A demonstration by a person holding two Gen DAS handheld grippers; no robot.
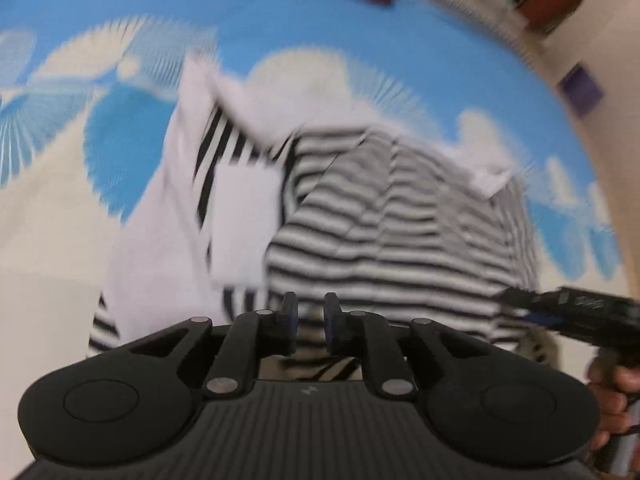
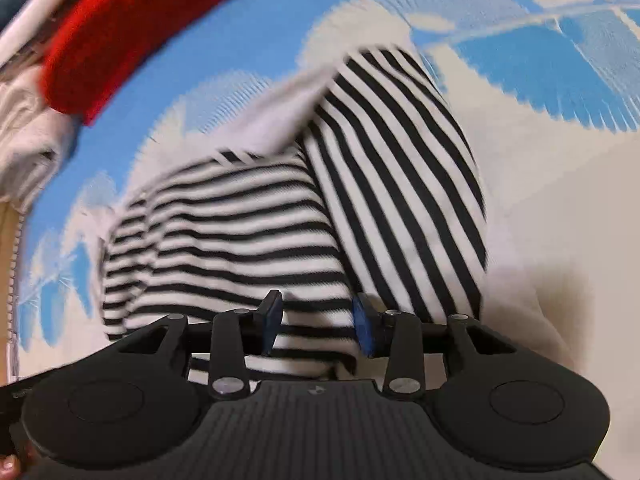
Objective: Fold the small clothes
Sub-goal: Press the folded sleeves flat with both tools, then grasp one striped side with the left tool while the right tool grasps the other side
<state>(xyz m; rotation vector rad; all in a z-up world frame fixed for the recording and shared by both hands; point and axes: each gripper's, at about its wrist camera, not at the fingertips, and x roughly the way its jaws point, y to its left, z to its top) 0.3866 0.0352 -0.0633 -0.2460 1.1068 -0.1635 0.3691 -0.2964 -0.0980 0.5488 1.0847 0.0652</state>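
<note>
Stripes of black and white are filling the middle of both wrist views: the striped garment (image 1: 380, 232) is lying partly folded on a blue and cream patterned bedsheet (image 1: 280, 16), with a white panel (image 1: 244, 220) showing on its left part in the left wrist view. The left gripper (image 1: 311, 322) is pointing steeply down over the garment's near edge, its fingers standing slightly apart with a narrow gap, and striped cloth is showing through that gap, though the pads do not appear to be pressing on it. The right gripper (image 2: 316, 328) is likewise tilting steeply down at the near hem, its blue-padded fingers (image 2: 363, 330) spreading clearly wider, with cloth lying loose behind and between them rather than pinched. In the left wrist view the right gripper is reaching in from the right edge, low over the garment's right side, and a hand (image 1: 612, 404) is wrapping around its handle below. A red cloth (image 2: 132, 28) is lying at the far side of the bed, well apart from the striped garment, beside a pale bundle of fabric (image 2: 28, 136) at the left edge. Motion blur is softening both views.
</note>
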